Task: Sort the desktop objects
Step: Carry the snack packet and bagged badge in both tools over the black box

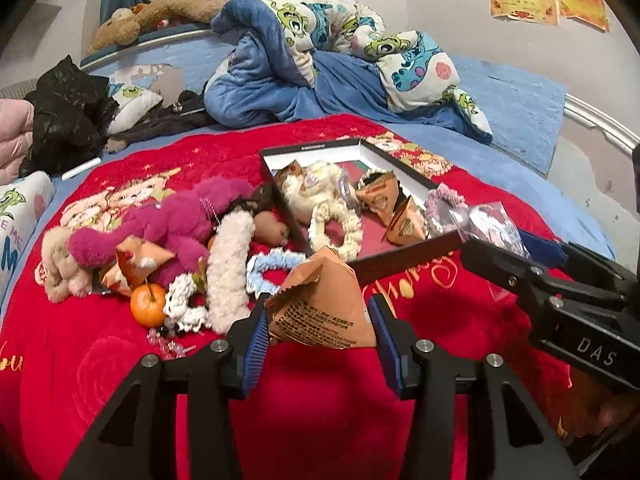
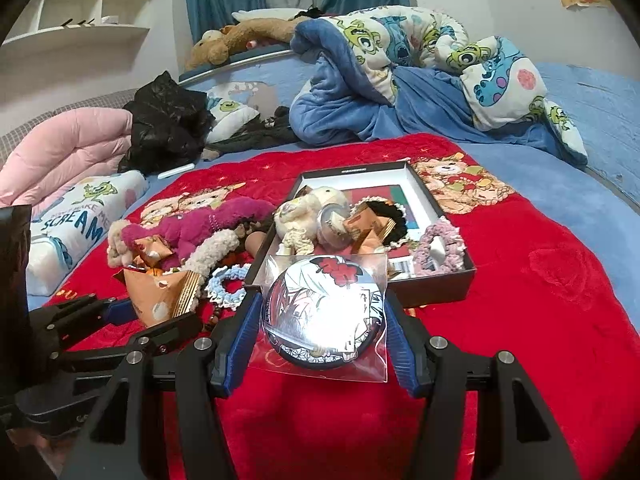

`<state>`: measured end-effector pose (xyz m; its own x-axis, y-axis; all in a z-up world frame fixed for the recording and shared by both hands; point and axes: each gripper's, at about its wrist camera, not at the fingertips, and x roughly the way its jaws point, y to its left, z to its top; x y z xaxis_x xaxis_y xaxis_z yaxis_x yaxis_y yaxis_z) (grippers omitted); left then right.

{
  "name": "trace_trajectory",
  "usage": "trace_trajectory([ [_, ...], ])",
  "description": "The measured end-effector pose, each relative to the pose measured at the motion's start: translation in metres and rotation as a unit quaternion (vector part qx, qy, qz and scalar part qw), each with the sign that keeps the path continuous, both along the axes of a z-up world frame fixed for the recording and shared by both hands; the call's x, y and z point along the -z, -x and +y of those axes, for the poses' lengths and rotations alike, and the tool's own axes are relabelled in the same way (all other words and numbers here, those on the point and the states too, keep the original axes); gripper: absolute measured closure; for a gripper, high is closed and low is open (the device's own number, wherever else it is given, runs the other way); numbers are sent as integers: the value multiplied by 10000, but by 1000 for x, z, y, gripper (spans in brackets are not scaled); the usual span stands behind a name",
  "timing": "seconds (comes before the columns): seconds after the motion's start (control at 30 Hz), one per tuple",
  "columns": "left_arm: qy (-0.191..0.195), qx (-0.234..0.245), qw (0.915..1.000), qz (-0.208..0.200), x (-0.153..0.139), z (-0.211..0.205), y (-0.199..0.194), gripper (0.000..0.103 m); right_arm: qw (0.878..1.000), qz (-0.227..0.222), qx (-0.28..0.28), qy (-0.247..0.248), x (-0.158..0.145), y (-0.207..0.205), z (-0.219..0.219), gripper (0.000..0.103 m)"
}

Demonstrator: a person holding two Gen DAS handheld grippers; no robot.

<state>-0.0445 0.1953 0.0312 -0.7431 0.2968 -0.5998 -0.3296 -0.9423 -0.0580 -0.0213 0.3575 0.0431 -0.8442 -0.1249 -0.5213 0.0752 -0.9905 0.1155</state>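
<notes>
Snack packet (image 1: 320, 304) clamped in left tool (image 1: 318, 332), bagged badge (image 2: 322, 316) in right tool (image 2: 320, 336), box rim (image 2: 400, 294) just ahead

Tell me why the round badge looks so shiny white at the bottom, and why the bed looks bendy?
Right wrist view: light glares off the clear bag around the badge, washing out its lower part. Both views: the fisheye lens bends straight lines, so the bed rail curves, and the corners go dark. Left wrist view: no such glare on the snack packet.
</notes>
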Motion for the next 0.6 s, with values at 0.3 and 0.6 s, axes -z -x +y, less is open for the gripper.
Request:
trace_trajectory([
  [0.3,-234,24,9996,-130,-2,14,14,53,9996,-26,232,176,0,-2,32,45],
  [0.6,-244,149,9994,-182,0,38,29,53,9986,-116,427,279,4,0,58,45],
])
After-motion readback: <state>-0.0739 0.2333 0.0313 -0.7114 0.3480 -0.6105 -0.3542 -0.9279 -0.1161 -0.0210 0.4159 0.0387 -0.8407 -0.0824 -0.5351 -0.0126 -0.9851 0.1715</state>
